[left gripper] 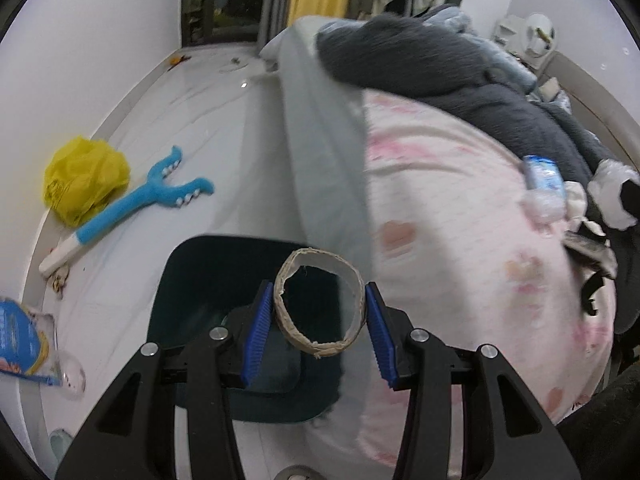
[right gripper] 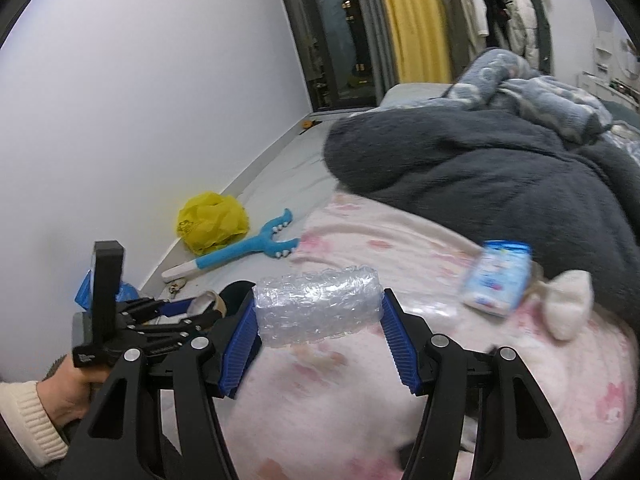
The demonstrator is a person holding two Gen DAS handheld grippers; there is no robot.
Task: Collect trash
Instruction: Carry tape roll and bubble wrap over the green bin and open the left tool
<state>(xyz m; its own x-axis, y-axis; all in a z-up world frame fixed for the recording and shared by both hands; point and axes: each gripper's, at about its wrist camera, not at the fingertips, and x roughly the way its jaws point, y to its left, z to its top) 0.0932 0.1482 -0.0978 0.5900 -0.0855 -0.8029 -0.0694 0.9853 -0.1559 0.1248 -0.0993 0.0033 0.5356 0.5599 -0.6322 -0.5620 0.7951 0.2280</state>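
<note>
Below, the left gripper [left gripper: 320, 320] is angled steeply downward, its blue pads clamped on a cardboard tape ring [left gripper: 320, 304] held over a dark bin [left gripper: 192, 280] beside the bed. Alongside, the right gripper [right gripper: 318, 320] is tilted forward, a bubble-wrap roll [right gripper: 318, 306] pinched between its pads above the pink quilt [right gripper: 360, 380].

Rough matt cardboard ring [left gripper: 320, 304], glossy crinkled bubble wrap [right gripper: 318, 306], fluffy dark fleece blanket [right gripper: 480, 176], ribbed blue claw pads [right gripper: 240, 350].
</note>
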